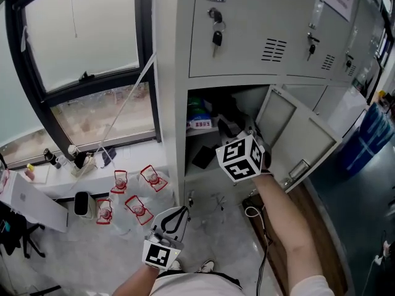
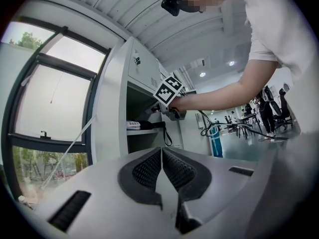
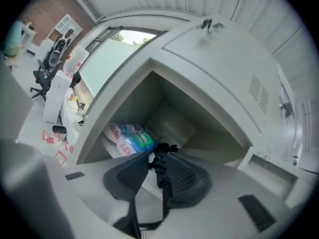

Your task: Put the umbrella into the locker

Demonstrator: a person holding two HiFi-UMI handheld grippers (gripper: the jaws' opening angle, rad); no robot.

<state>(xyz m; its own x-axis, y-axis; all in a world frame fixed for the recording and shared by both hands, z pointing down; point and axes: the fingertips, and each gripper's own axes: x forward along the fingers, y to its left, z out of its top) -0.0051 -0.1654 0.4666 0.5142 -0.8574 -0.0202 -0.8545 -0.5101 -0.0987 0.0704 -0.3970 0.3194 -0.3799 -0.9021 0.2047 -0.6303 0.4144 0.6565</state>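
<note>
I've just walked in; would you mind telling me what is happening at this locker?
A person is working at an open locker with a gripper in each hand. The right gripper reaches into the lower compartment with its jaws apart. A black strap lies between them, not clamped. A blue-and-white packet lies on the shelf beyond. The left gripper hangs back, shut and empty. The umbrella itself cannot be made out clearly.

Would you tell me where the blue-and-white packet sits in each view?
Head view: packet inside the open locker, centre.
Left gripper view: packet small, left of centre.
Right gripper view: packet lower left of centre.
Shared landmark: the open locker.
</note>
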